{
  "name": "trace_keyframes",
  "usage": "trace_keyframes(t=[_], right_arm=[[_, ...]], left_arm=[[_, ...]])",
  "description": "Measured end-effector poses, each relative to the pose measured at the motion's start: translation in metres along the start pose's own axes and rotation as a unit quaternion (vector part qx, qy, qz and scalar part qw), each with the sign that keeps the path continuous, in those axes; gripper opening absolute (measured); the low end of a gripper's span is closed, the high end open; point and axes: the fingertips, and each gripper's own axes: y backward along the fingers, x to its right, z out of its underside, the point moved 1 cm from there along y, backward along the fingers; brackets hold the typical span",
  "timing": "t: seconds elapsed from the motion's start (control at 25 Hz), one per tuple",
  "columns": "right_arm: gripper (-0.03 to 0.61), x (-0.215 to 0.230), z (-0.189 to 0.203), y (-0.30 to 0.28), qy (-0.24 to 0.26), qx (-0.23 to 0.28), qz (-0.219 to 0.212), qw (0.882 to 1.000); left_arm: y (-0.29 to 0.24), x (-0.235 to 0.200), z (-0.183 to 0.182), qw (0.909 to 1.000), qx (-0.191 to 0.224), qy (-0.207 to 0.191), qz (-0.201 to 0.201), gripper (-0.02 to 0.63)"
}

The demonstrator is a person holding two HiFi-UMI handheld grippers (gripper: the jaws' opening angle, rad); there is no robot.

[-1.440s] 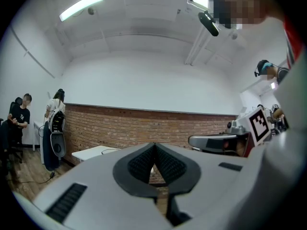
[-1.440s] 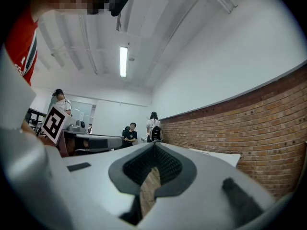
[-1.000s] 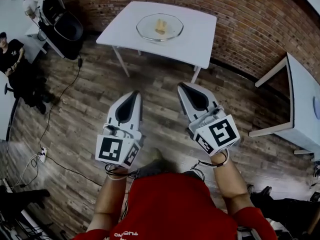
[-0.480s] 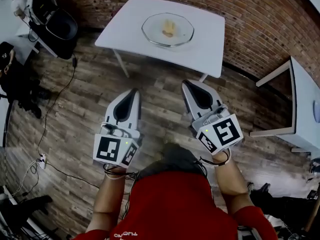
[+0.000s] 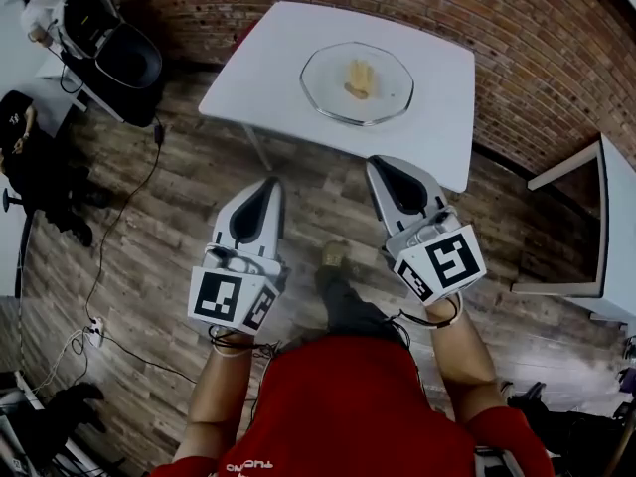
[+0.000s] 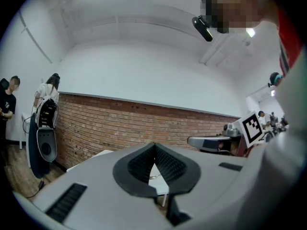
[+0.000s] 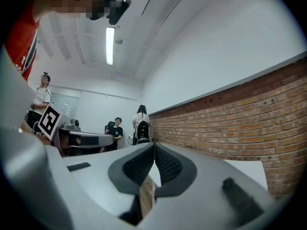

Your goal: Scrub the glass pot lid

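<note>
Both tools clenched, nothing in them: my left gripper [image 5: 269,184] and my right gripper [image 5: 374,164] are held side by side out in front of my red shirt [image 5: 348,405]. Each has its jaws pressed together at the tips and its marker cube back by my wrist. Each gripper's own view confirms it, with ribbed pads meeting and only the room showing past them. Both hang above the wooden floor [image 5: 149,256], and neither touches anything.

The glass pot lid [image 5: 358,82] lies well beyond them, far from me and a little to the right, flat on the middle of a white table [image 5: 268,63]. A small yellow object [image 5: 359,78] shows at its centre; I cannot tell whether it sits on the glass or under it. My right gripper's tip reaches toward the table's near edge, apart from it.

The table stands by a brick wall [image 5: 517,38]. A second white table [image 5: 621,217] cuts in at the right edge. At far left stands a black piece of equipment [image 5: 124,58], nearer is a person in black [image 5: 20,127], and a cable [image 5: 119,207] trails over the boards.
</note>
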Motion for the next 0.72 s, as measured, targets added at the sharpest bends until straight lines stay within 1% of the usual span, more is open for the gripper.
trace_keyframes(t=[0.24,0.44,0.72], right_arm=[[0.031,0.064,0.009,-0.074,-0.007,-0.003,0.015,1.0],[0.031,0.117,0.005,-0.132,0.003,-0.007,0.027,1.0],[0.031,0.181,0.016,-0.192,0.006,-0.028,0.048,0.998]], left_arm=[[-0.09,-0.054,-0.003,1.0,0.0,-0.006,0.008,0.017],[-0.165,-0.092,-0.006,0.9997,-0.004,-0.016,0.018,0.017],[-0.242,-0.135,0.0,0.9996,-0.019,-0.015,0.017,0.017]])
